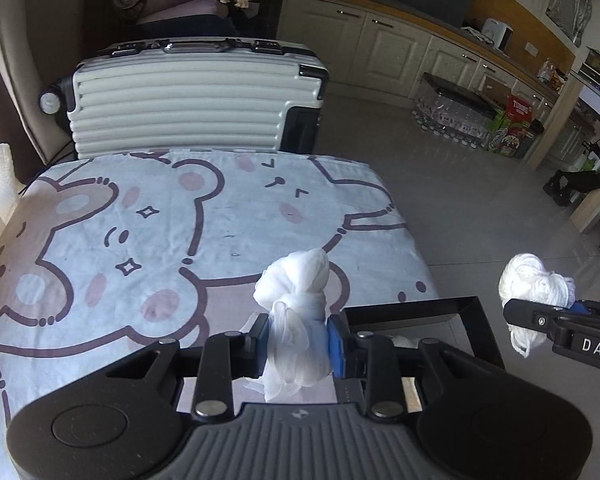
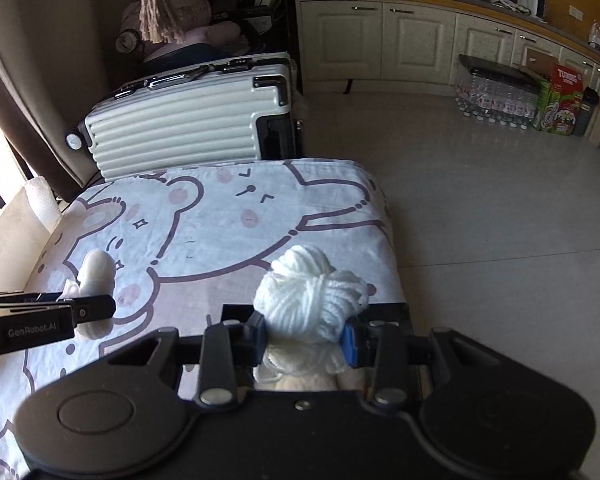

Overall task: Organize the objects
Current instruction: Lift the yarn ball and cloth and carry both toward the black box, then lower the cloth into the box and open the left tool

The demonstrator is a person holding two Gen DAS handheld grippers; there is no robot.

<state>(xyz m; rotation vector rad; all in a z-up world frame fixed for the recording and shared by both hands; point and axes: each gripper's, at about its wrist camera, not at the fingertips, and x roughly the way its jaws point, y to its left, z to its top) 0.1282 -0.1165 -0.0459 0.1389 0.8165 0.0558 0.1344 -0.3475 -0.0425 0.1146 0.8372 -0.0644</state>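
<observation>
Both black two-finger grippers loaded, mid-carry over the cartoon-bear printed sheet [image 1: 148, 216]

Left gripper [image 1: 298, 340] is clamped on a knotted white gauzy cloth bundle [image 1: 296, 304], right gripper [image 2: 306, 338] on a ball of white yarn [image 2: 312, 300]. Looks like the carry step; next comes picking a drop spot, maybe the black rectangular tray [image 1: 476, 320] just below. Behind: ribbed white hard-shell suitcase [image 1: 188, 100], cream kitchen cabinets [image 2: 380, 40].

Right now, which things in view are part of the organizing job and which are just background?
In play:
- bundle of sheer white gauzy fabric, clamped in left tongs
- ball of white yarn, clamped in right tongs
- black open box on the table's near edge

Background:
- pale ribbed hard-shell suitcase
- bear-print tablecloth
- shrink-wrapped water bottles
</observation>
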